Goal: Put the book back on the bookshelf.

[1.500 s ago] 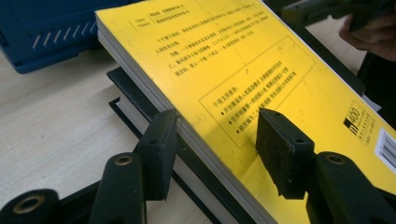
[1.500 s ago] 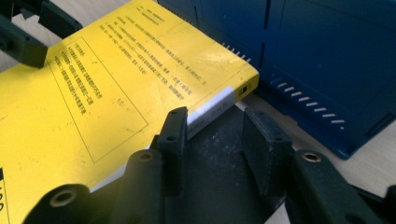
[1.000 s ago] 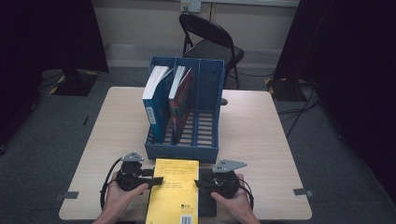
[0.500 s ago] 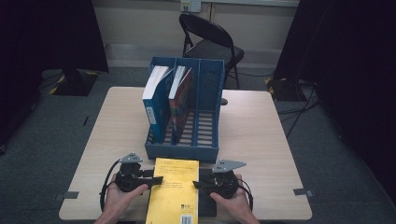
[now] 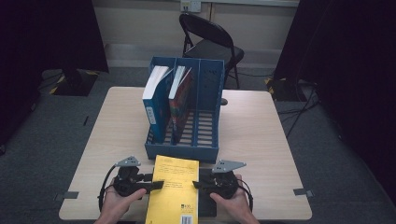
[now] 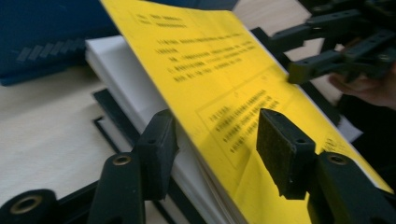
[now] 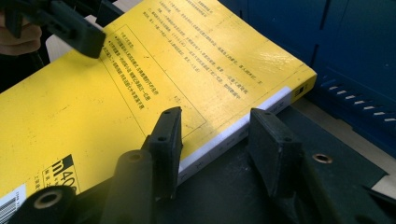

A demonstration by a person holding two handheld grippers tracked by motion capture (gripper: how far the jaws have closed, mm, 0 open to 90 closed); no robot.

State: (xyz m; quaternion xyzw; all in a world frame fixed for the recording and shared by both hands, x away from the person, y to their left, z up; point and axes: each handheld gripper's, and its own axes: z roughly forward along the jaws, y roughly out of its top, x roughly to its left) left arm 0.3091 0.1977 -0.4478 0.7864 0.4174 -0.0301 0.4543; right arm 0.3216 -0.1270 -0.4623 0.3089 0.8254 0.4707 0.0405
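The yellow book [image 5: 173, 189] sits between both parted jaw pairs — left gripper [image 6: 215, 142] and right gripper [image 7: 215, 140] (neither clamped).

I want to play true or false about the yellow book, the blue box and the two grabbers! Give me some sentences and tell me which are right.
1. The yellow paperback book lies flat at the near edge of the pale wooden table. True.
2. The blue plastic file rack holds two standing books. True.
3. The rack's right-hand compartment is full. False: it stands empty; the books are in the left and middle ones.
4. The left gripper has its jaws open around the yellow book's edge. True.
5. The right gripper holds the book high in the air. False: its jaws stand open at the book's spine edge, low by the table.
6. A red stool stands behind the table. False: it is a black folding chair.
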